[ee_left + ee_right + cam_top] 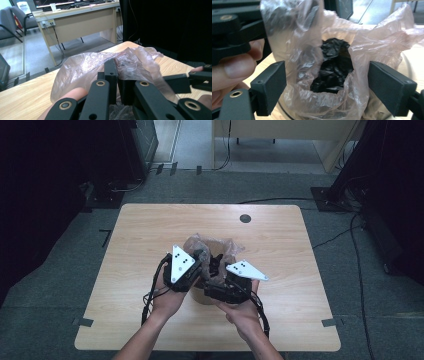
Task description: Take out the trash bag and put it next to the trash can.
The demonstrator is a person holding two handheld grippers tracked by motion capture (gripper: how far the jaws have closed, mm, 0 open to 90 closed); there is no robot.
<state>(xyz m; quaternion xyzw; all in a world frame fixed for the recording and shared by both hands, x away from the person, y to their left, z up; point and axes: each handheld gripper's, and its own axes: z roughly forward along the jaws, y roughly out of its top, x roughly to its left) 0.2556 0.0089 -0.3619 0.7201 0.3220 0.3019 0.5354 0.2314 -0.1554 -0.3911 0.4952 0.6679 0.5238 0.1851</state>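
Centrally on the table (150,227), left gripper (113,65) pinching the pink bag (372,42) edge, right gripper (327,87) jaws wide apart around its mouth, black contents (334,65) inside.

Thin crinkled glossy plastic bag (312,62), seemingly pinkish, on matt wood-grain table (150,225).

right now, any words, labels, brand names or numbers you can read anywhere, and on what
None can be read.
Pink plastic bag and the black bag inside it: no print visible.
Grey plates on the left gripper and right gripper: only small dark dots, no lettering.
White paper and white cup at the far desk, left gripper view: too small and blurred to read.
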